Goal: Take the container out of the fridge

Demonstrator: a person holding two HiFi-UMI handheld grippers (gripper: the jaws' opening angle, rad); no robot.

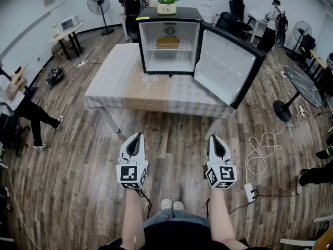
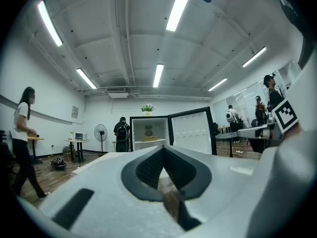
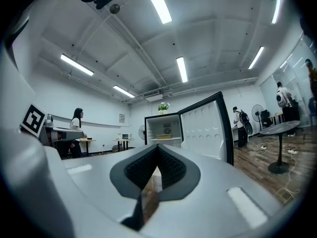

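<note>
A black mini fridge (image 1: 169, 15) stands at the far side of a cloth-covered table (image 1: 117, 85), its door (image 1: 228, 70) swung open to the right. On its inner shelf lies a tan flat container (image 1: 168, 42), also small in the left gripper view (image 2: 149, 139) and the right gripper view (image 3: 165, 138). My left gripper (image 1: 136, 137) and right gripper (image 1: 216, 138) hang side by side over the wooden floor, well short of the table. Both are shut with nothing between the jaws, as their own views show (image 2: 164, 150) (image 3: 157, 148).
A potted plant (image 1: 167, 3) sits on top of the fridge. A white cable and power strip (image 1: 250, 190) lie on the floor at the right. A round black table (image 1: 307, 85) stands at the right, standing fans (image 1: 99, 4) at the back, and people around the room's edges.
</note>
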